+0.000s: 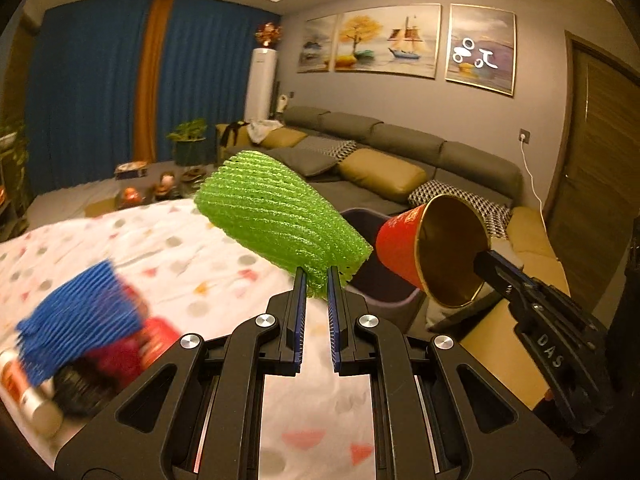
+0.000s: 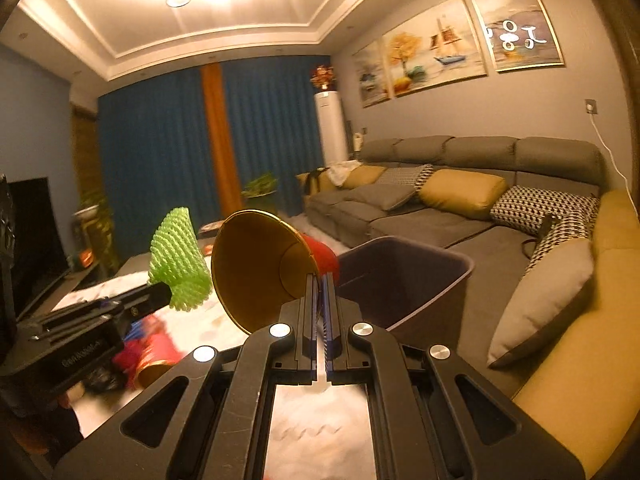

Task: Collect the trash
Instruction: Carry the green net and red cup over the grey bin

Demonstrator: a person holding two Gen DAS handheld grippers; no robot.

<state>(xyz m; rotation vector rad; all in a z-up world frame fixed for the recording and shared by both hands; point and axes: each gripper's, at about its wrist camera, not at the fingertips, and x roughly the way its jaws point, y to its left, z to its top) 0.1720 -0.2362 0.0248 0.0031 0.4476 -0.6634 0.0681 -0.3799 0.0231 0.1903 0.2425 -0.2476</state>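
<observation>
Our left tool (image 1: 316, 276) pinches the green foam net (image 1: 280, 216) by its edge; our right tool (image 2: 319, 280) grips the red paper cup (image 1: 424, 256) at its rim; both hang above the counter (image 1: 160, 248), near the dark bin (image 2: 404, 276); we should carry them over its mouth before letting go, lest the light net drift aside.

Green ribbed foam net (image 1: 280, 216); red cup (image 1: 404, 248), gold inside; polka-dot tablecloth (image 1: 168, 248).

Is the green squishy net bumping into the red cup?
Apart. In the right wrist view, blue curtain shows between the green foam net and the red cup.
</observation>
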